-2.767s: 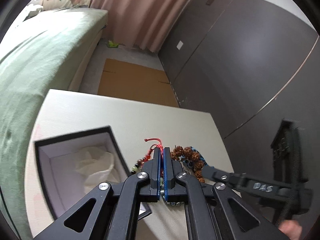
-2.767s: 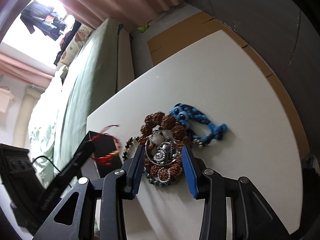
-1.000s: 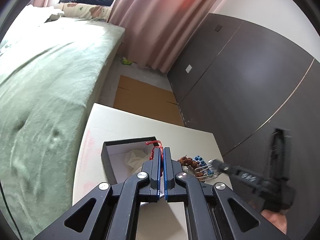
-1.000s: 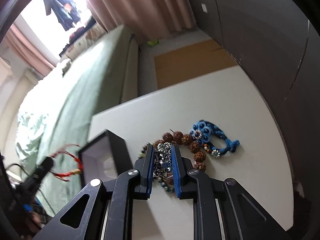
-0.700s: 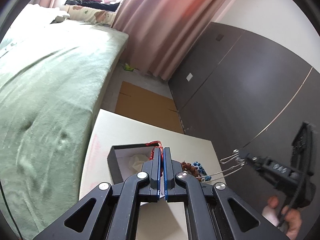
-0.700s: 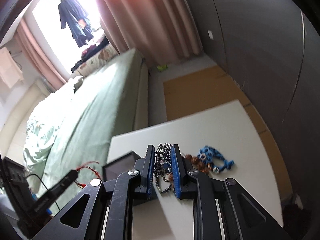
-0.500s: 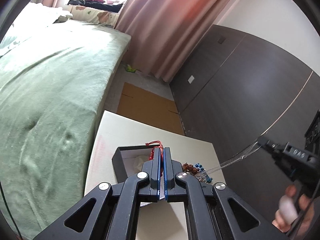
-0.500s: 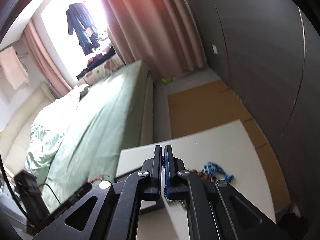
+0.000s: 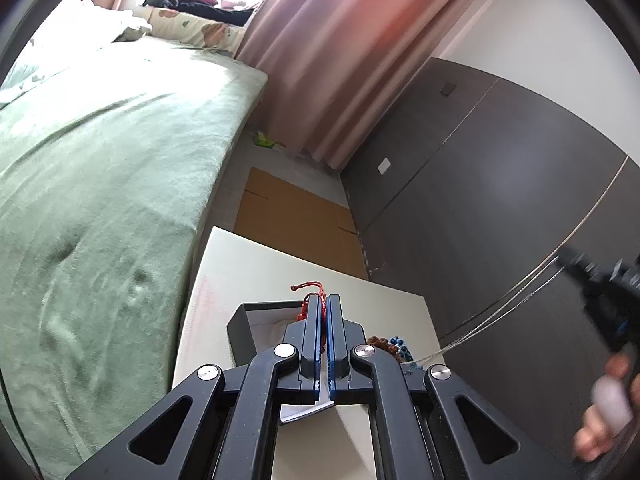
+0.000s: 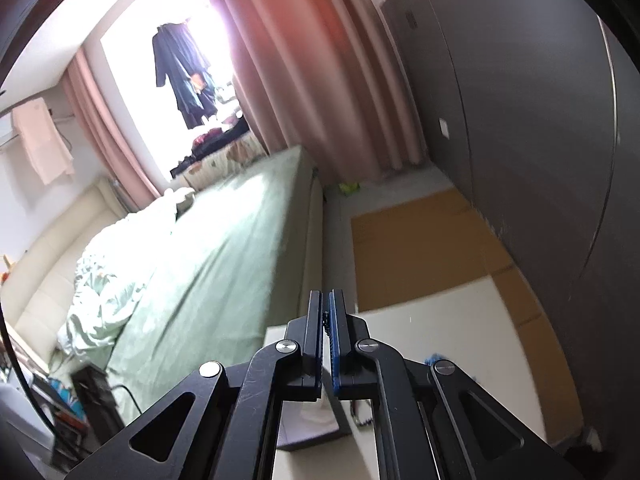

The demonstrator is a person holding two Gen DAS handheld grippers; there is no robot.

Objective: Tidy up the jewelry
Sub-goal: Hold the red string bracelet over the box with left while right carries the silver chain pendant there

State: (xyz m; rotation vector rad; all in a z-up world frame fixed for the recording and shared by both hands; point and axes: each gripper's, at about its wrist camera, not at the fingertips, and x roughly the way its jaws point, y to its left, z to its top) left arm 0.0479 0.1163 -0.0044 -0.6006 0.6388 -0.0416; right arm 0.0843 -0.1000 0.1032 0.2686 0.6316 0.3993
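Two grippers: both in view, each with jaws pressed together on a piece of jewelry
Bed: green cover, along the left of both views, beside the table
Table: white top, low in both views, with bare floor and a brown mat beyond it
Box: dark, open, white inside, on the table just under the left gripper's tips; in the right wrist view its dark wall shows low between the arms
Left gripper: jaws narrow, clamped on a red cord
Red cord: knotted end sticks up past the tips, the rest hangs at the left pad over the box
Bead pile: brown beads and a blue piece on the table, right of the box, partly hidden by the gripper arm
Chain: thin and silvery, stretched from beside the bead pile up to the right gripper at the right edge of the left wrist view
Right gripper: jaws narrow, pinching dark links of the chain between the blue pads; a short loop hangs below
Hand: blurred, at the lower right of the left wrist view, holding the right gripper's handle
Wardrobe: dark grey doors at the right
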